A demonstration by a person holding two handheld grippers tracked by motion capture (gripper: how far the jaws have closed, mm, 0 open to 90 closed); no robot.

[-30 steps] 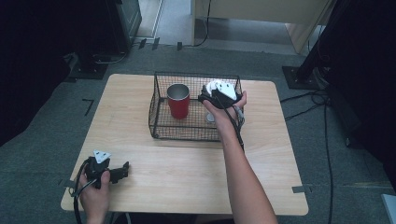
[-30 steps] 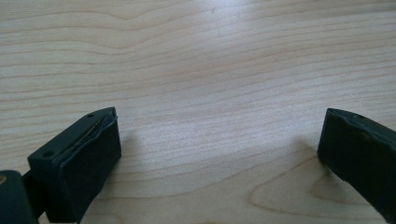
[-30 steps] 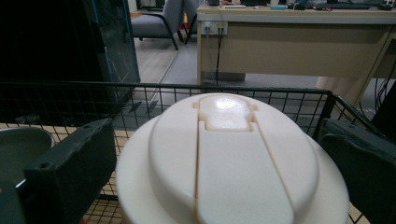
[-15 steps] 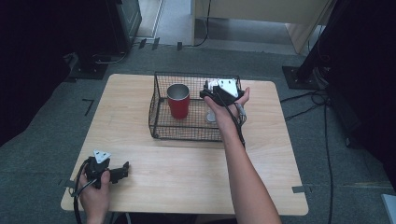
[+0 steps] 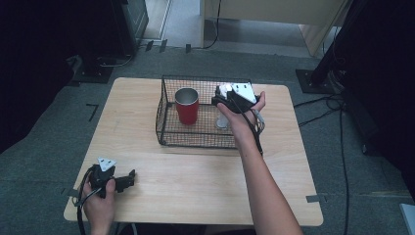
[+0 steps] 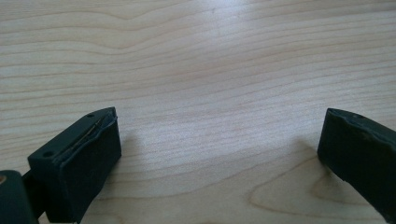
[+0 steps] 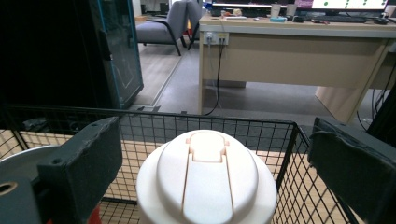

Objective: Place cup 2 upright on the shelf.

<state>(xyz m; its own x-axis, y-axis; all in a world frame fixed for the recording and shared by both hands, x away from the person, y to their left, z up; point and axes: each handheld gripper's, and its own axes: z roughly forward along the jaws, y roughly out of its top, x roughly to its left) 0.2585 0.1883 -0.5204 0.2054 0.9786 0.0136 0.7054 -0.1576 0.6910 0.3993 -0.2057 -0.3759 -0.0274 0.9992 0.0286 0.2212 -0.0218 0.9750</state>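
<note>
Spanning mid-frame in the high view, the pale wooden table carried a black wire basket holding a red metal-lined cup and a clear bottle with white flip-top lid. The right gripper hovered above that lid, jaws apart after moving, gripping nothing; judging so, release looked done, withdrawal next. The left gripper lay open at lower left.

Grey carpet floor surrounds the wooden table. Light wood desk at 12 o'clock, grey armchair at 11, dark cabinet at 10.
</note>
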